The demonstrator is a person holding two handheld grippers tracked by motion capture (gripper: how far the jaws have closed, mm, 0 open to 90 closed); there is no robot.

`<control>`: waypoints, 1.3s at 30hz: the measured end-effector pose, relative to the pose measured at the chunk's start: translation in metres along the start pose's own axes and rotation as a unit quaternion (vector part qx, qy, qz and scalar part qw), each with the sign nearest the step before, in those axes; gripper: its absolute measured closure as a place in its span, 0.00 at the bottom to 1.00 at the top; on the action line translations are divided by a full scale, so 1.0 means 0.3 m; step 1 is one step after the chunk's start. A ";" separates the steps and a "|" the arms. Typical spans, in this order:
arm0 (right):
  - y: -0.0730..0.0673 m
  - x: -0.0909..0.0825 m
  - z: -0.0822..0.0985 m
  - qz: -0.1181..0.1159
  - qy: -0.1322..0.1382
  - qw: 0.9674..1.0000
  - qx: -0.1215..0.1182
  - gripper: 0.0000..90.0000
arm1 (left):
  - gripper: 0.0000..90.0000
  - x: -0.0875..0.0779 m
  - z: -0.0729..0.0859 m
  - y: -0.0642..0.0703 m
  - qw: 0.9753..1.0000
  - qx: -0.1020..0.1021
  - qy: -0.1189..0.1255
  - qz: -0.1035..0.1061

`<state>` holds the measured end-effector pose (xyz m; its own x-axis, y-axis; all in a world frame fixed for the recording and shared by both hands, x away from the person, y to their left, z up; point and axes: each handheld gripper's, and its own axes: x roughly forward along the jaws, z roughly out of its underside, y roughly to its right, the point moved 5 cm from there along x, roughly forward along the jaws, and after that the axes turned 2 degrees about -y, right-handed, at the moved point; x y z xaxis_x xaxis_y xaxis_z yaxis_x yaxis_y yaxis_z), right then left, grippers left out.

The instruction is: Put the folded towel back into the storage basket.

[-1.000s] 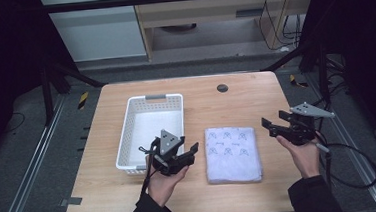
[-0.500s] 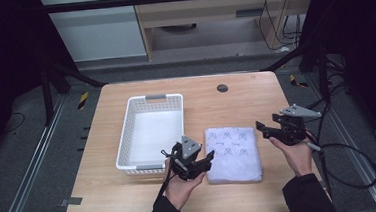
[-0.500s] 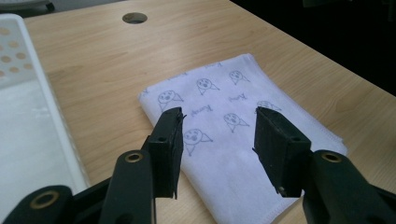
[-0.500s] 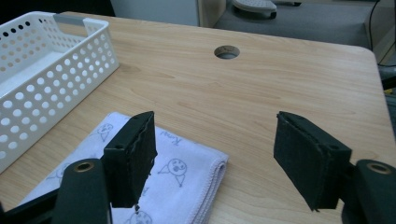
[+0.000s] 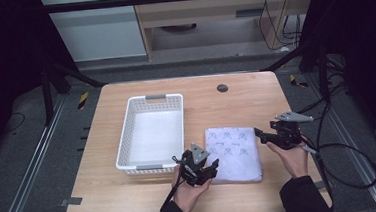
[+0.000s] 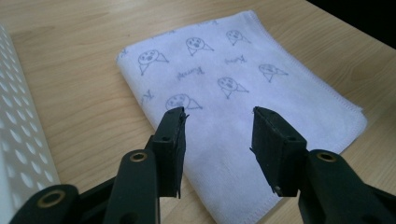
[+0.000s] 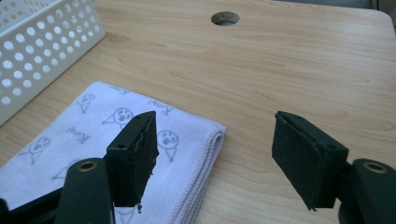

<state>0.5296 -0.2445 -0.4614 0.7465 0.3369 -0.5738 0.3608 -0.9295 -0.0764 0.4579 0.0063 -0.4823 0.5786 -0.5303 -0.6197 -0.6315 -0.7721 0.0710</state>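
Note:
A folded pale lilac cloth (image 5: pixel 234 153) with small printed faces lies flat on the wooden table, right of a white basket (image 5: pixel 128 140). My left gripper (image 5: pixel 205 171) hovers open at the cloth's near left corner, its jaws spread over the cloth (image 6: pixel 243 98). My right gripper (image 5: pixel 259 132) stands open at the cloth's far right corner; one jaw is over the folded cloth edge (image 7: pixel 205 154), the other over bare table. Neither gripper holds anything.
The white perforated basket (image 7: pixel 42 42) is empty and lies left of the cloth. A round cable hole (image 5: pixel 222 88) sits near the table's far edge. Cables trail off the table's right side (image 5: pixel 339 150). Dark frame posts stand around the table.
My left gripper has moved right from the basket's near corner to the cloth's near left corner. My right gripper has shifted left, closing in on the cloth's right edge.

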 end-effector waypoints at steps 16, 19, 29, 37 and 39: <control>-0.032 0.104 0.074 -0.010 -0.043 0.999 -0.002 0.35 | 0.61 0.080 0.064 0.006 0.999 -0.009 -0.040 -0.013; -0.044 0.128 0.087 -0.014 -0.052 0.999 -0.002 0.36 | 0.59 0.084 0.067 0.005 0.999 -0.013 -0.040 -0.014; -0.047 0.175 0.128 -0.017 -0.073 0.997 0.006 0.39 | 0.55 0.104 0.088 0.006 0.999 -0.016 -0.046 -0.022; -0.051 0.190 0.148 -0.020 -0.082 0.996 0.015 0.44 | 0.52 0.118 0.093 0.013 0.998 -0.014 -0.051 -0.027; -0.050 0.193 0.150 -0.021 -0.084 0.996 0.016 0.45 | 0.51 0.122 0.095 0.013 0.998 -0.015 -0.052 -0.023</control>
<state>0.5421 -0.2178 -0.5302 0.6259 0.3480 -0.6980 0.3701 -0.9203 -0.1269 0.4619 -0.0063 -0.5271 0.5488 -0.4567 -0.7001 -0.5892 -0.8055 0.0635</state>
